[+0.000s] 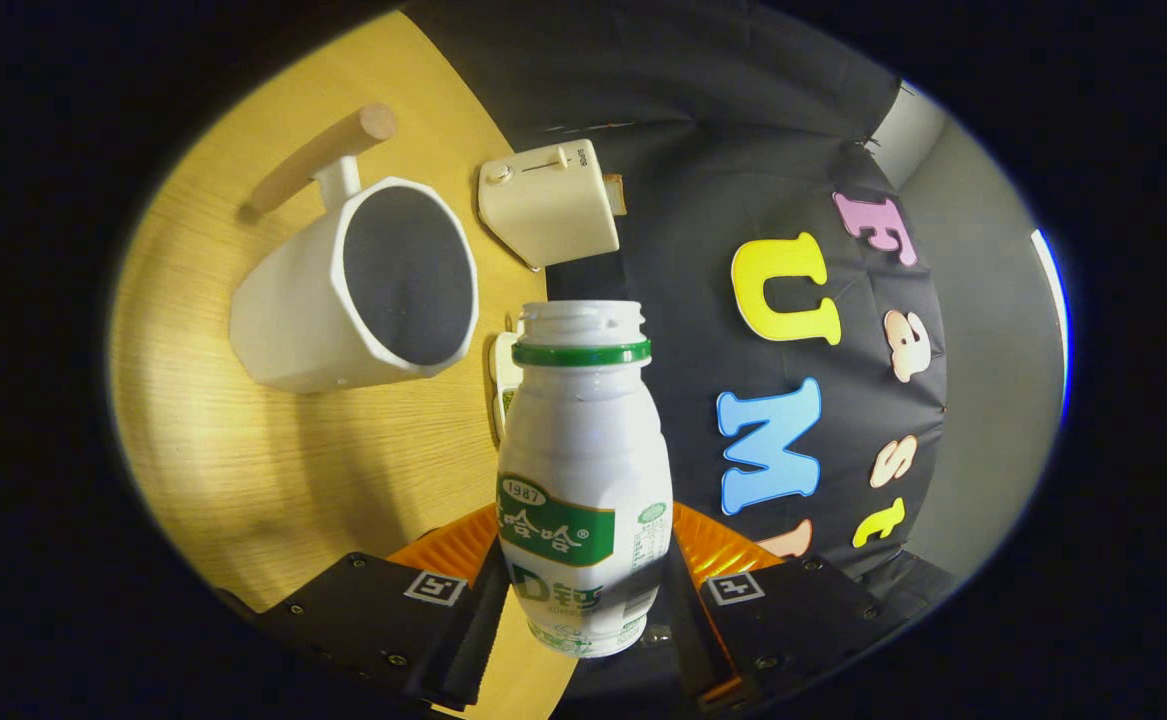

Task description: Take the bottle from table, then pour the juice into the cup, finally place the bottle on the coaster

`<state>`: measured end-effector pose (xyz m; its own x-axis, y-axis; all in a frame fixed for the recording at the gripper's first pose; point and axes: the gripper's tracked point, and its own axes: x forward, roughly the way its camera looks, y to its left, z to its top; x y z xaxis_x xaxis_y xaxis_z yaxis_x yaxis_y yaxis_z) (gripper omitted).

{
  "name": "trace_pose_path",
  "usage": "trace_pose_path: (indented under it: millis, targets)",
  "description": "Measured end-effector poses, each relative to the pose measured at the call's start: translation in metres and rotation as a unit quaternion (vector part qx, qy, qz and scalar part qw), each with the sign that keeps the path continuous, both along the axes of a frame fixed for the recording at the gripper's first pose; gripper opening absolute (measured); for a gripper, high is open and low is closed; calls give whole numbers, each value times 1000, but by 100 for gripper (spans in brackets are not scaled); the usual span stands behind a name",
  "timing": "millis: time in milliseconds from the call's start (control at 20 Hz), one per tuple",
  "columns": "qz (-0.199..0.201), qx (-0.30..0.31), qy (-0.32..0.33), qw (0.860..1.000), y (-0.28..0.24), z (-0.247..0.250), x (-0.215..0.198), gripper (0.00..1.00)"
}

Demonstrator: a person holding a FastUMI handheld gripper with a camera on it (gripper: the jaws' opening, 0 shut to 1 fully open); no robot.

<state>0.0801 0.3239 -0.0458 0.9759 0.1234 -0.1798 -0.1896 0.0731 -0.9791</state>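
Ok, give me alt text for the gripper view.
The gripper is shut on a white bottle with a green neck ring, cap off, its mouth pointing ahead. Beyond it on the wooden table are a white cup with a wooden handle and a cream toaster.

Glossy plastic bottle, matt ceramic cup, wood-grain table.

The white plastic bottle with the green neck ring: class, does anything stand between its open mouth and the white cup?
Nothing visible does. The bottle, clamped in the gripper, has bare wooden table between its mouth and the cup.
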Motion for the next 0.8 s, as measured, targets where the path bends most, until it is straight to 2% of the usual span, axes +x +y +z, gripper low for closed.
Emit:
trace_pose_path:
  millis: [800]
  targets:
    - [0,-82,-12,997,-2,1,7,72]
